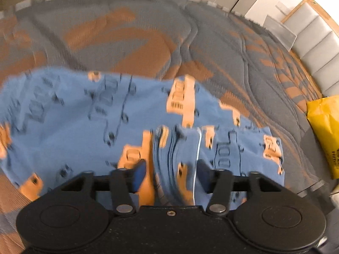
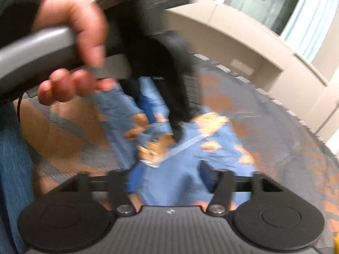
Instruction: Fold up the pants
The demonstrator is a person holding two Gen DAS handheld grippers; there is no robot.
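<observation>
The pants [image 1: 84,114] are blue with an orange and dark truck print and lie on a grey and orange bedspread [image 1: 127,38]. My left gripper [image 1: 171,175] has a bunched waistband fold between its blue pads; the jaws stand fairly wide, so the grip is unclear. In the right wrist view my right gripper [image 2: 169,177] has blue fabric [image 2: 190,152] between its spread pads. The person's hand [image 2: 70,42] and the left gripper body [image 2: 161,67] hover just above that fabric. Both views are motion-blurred.
A yellow bag [image 1: 324,133] lies at the bed's right edge. A padded headboard [image 1: 313,33] and white wall panels stand behind the bed. A beige ledge and windows [image 2: 254,4] show in the right wrist view. Blue jeans of the person [image 2: 12,158] are at the left.
</observation>
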